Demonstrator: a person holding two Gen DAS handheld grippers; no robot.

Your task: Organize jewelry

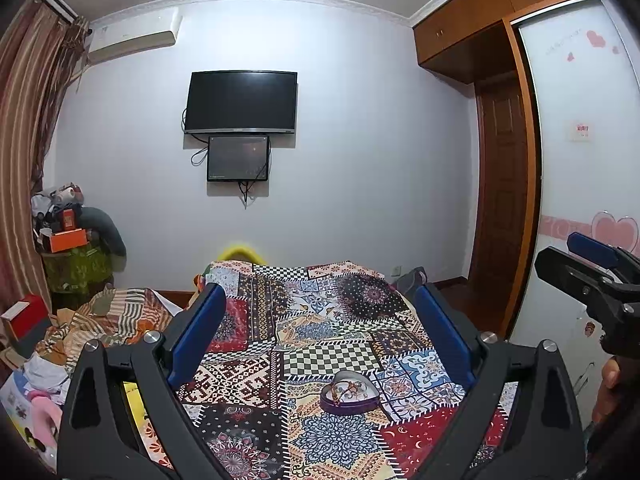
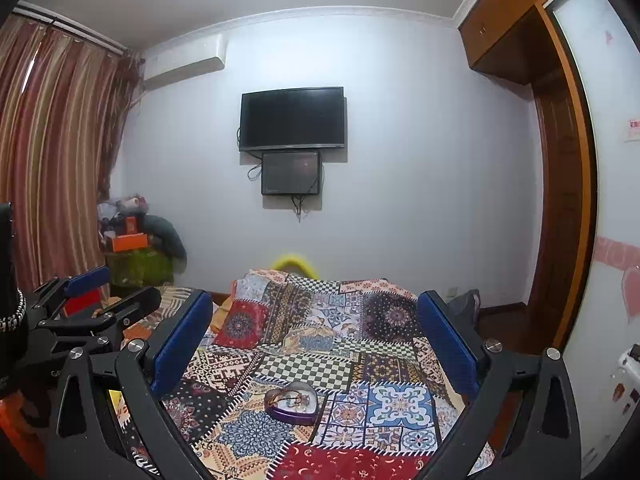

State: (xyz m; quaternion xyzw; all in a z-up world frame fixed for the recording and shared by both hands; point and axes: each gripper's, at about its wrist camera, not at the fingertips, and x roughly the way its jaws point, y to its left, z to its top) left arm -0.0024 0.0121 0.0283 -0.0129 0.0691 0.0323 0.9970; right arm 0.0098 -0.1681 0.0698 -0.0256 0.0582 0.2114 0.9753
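We hold both grippers above the patchwork quilt (image 1: pixel 352 308), left gripper (image 1: pixel 320 332) and right gripper (image 2: pixel 316 340) each with ribbed blue pads spread wide, empty. Near, between them, sits the purple heart-shaped tin (image 1: pixel 350 394) with tangled jewelry (image 2: pixel 291 399).

Dim, bluish indoor light; sharp centre, fisheye-curved, dark-vignetted edges

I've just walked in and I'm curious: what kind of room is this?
Most likely a bedroom: a bed under a patchwork cover, a built-in wardrobe, and a wall-mounted television facing the bed.
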